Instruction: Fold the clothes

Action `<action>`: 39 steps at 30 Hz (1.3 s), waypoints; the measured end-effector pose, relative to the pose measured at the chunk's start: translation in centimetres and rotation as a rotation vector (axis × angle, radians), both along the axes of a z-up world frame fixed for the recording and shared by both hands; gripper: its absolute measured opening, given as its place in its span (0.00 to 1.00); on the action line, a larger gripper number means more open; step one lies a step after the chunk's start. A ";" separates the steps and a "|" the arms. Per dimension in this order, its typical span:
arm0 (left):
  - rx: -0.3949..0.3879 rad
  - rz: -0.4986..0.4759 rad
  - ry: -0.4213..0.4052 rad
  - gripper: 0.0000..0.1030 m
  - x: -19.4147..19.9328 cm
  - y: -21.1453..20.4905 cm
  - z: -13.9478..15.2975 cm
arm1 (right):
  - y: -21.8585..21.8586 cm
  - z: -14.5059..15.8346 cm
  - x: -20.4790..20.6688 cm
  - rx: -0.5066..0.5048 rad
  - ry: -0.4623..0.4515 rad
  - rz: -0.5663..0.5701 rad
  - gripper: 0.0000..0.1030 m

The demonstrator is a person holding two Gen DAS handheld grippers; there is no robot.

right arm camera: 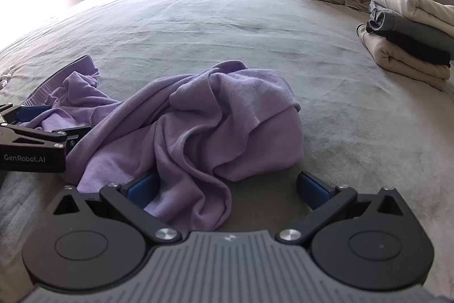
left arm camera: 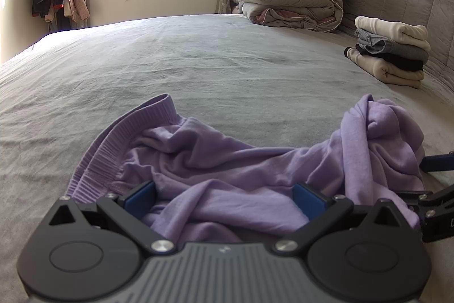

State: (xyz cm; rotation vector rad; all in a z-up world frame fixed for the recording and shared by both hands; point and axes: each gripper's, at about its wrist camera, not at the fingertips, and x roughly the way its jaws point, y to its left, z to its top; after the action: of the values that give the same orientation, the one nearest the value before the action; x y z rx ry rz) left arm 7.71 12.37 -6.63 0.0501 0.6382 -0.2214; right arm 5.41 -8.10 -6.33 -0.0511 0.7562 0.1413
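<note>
We are just starting on the crumpled soft purple top on the grey bed. Both our grippers, left gripper and right gripper, have jaws wide apart, holding nothing. Next we should pinch its edges and spread it flat.

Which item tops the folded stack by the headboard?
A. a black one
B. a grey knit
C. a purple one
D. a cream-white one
D: the stack has a cream-white garment on top, with grey, black and beige layers beneath; the purple garment lies crumpled on the bed near the claws.
</note>
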 end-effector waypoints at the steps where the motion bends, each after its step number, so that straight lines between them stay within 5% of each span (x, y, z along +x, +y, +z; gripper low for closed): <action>1: 0.000 0.000 0.000 1.00 0.0 0.0 0.0 | 0.0 0.1 0.0 0.000 0.007 0.003 1.00; 14: 0.003 0.002 -0.001 1.00 0.0 -0.1 0.0 | -0.5 0.9 0.0 0.015 0.096 0.038 1.00; 29: -0.009 -0.009 0.059 1.00 0.7 0.1 0.8 | -1.9 2.9 0.2 0.148 0.110 0.023 1.00; 39: -0.184 0.041 0.095 0.99 0.8 1.4 3.4 | -2.5 4.1 -0.2 0.180 0.086 0.026 1.00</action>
State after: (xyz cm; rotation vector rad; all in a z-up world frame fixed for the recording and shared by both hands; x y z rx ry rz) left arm 8.54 13.74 -3.25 -0.1514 0.7100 -0.2428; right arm 5.24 -10.57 -2.26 0.1168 0.8258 0.2364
